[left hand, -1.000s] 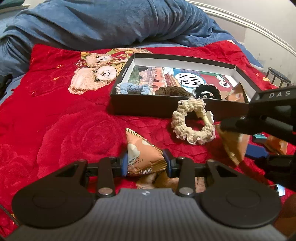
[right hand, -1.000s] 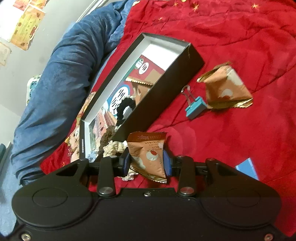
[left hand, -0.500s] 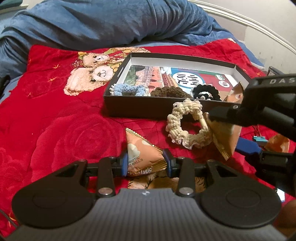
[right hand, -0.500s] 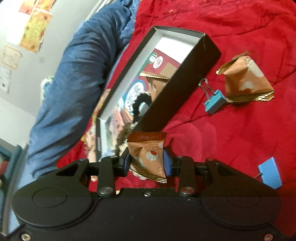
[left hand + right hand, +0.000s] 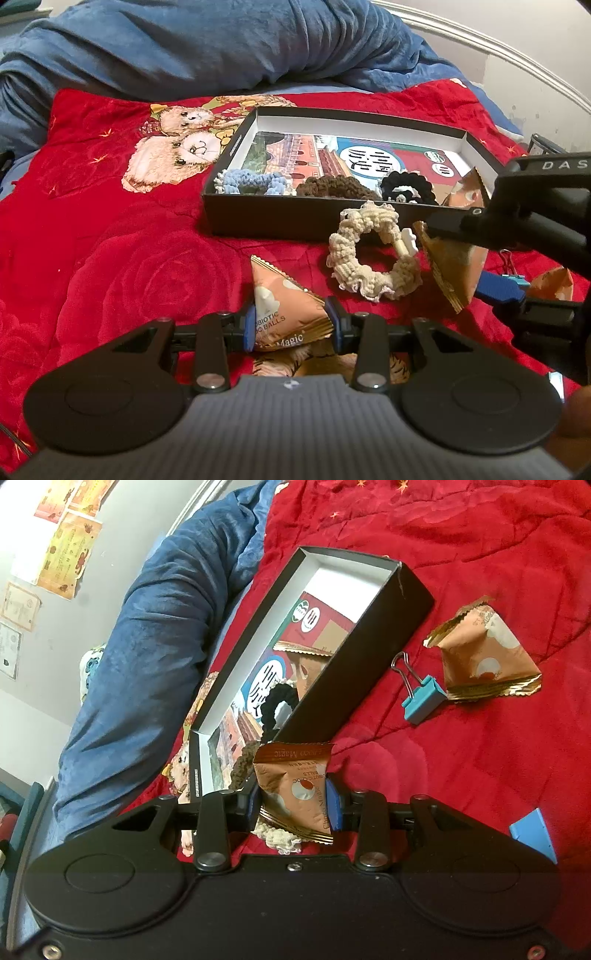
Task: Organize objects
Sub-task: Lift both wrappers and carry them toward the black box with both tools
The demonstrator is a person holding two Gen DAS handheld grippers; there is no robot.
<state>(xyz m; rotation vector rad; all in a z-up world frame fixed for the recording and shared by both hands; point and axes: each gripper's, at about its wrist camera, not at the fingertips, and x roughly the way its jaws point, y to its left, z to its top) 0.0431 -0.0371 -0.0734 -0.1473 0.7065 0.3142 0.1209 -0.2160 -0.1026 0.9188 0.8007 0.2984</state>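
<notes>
Left fingers: I am gripping an orange triangular snack packet in my left gripper, the blue pads pressing on both of its sides, above the red blanket on the bed.
Right fingers: I am gripping a second snack packet in my right gripper, squeezed between the pads, its printing upside down.
Box: the open black box is lying at 12 o'clock from my left gripper, and at 11 o'clock in my right view. It is already holding a blue scrunchie, a brown scrunchie, a black scrunchie and one packet at its far right end.
Loose things: a cream scrunchie is lying just in front of the box, at 1 o'clock from my left gripper. A teal binder clip and a third packet are lying at 1 o'clock in my right view, touching each other.
Risk, packets: I judge these puffy foil pouches could slip or burst if I squeeze harder.
Risk, crowding: my two grippers are working close together near the box wall, so one could knock the other, or nudge the box on the soft bedding.
Risk, drop: a packet let go too early could land on the rim and tumble outside.
</notes>
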